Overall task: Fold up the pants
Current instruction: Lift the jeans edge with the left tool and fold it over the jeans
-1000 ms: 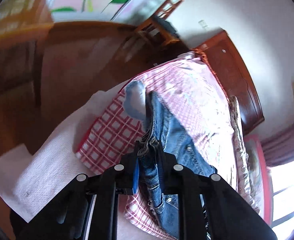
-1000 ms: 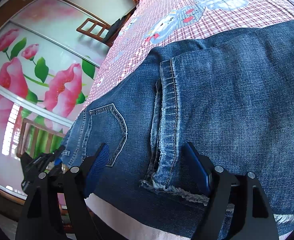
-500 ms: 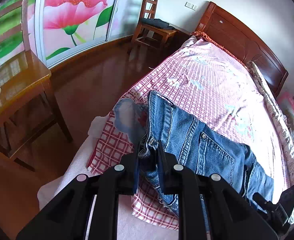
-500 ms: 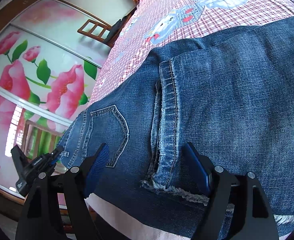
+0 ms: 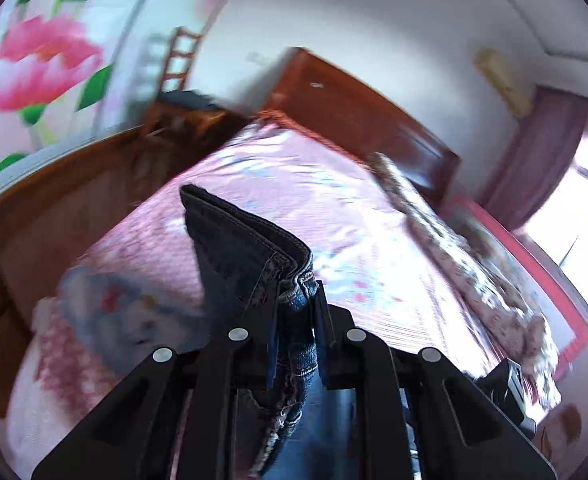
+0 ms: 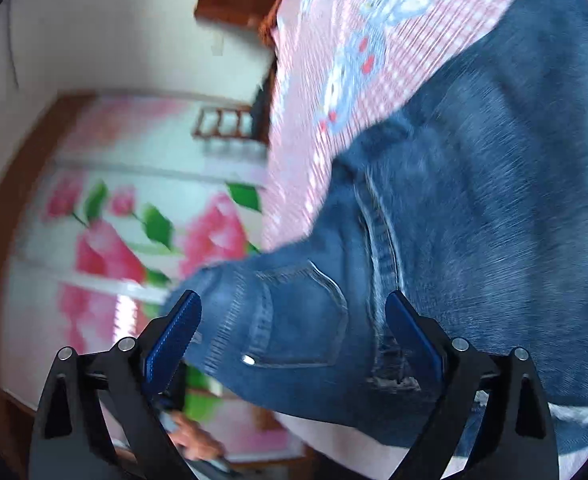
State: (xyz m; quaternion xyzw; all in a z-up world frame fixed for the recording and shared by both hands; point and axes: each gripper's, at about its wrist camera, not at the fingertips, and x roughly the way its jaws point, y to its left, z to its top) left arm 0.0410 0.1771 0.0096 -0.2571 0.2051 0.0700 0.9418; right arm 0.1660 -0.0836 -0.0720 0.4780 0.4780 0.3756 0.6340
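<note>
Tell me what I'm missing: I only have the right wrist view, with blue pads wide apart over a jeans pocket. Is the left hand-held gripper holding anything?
Observer: Yes. In the left wrist view the left hand-held gripper is shut on the jeans at the waistband, and the denim is lifted off the bedspread.
Operator: Is my side gripping denim too?
Observer: No. The right hand-held gripper has just been opening; its pads stand clear of the cloth between them.
Operator: What lies beyond the bed on the left view?
Observer: A wooden headboard, and a curtained window to its right.
</note>
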